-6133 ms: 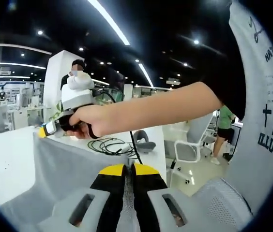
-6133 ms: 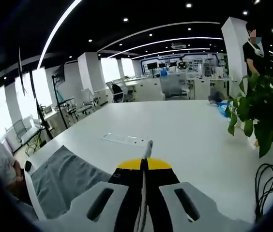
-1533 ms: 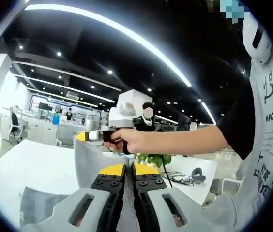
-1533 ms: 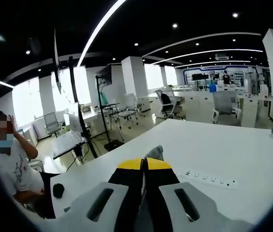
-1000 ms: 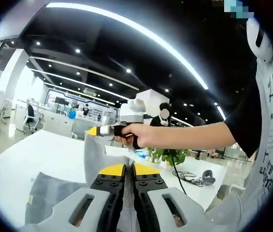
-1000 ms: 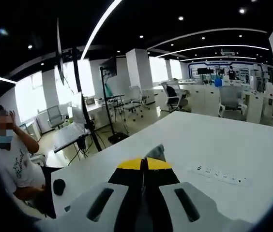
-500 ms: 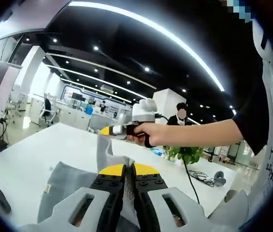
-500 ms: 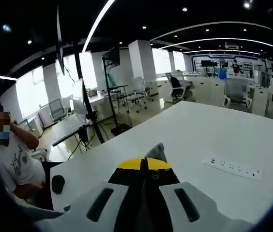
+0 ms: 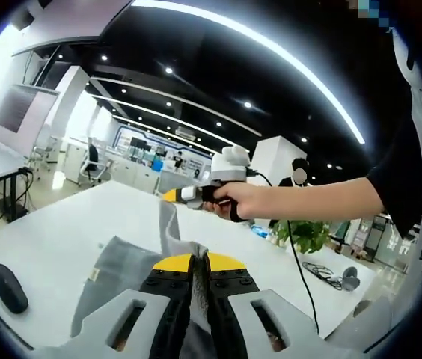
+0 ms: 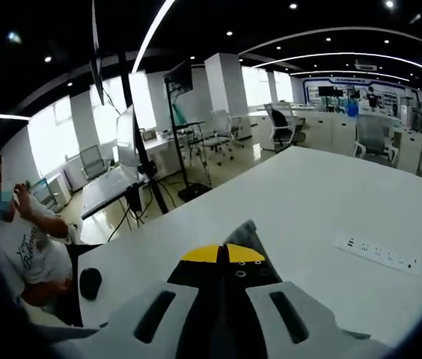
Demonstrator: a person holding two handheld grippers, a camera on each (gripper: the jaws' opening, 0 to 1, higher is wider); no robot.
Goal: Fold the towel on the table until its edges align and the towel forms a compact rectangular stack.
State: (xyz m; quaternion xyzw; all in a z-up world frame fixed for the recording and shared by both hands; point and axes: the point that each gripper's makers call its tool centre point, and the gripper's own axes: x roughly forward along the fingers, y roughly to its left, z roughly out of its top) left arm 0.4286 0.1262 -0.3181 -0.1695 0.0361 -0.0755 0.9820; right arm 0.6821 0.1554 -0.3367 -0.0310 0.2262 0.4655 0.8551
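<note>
You hold the grey towel [image 9: 114, 273] lifted off the white surface [image 9: 54, 232], left claw [image 9: 197, 262] and right claw [image 10: 223, 254] each clamped on a corner, to carry the fold across.

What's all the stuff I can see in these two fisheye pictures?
towel: one, grey, partly lying on the table, two corners lifted in the hand-held grippers.
table: one, white, large, under the towel.
power strip: one, white, on the table, at the right in the right gripper view.
computer mouse: one, black, near the table edge, low left in the left gripper view.
potted plant: one, green, at the table's far side.
cables: black, coiled on the table beside the plant.
seated person: one, white T-shirt, beside the table.
left hand-held gripper: yellow-tipped, shut on the towel.
right hand-held gripper: yellow-tipped, shut on a towel corner.
person's hand: holding the right hand-held gripper.
</note>
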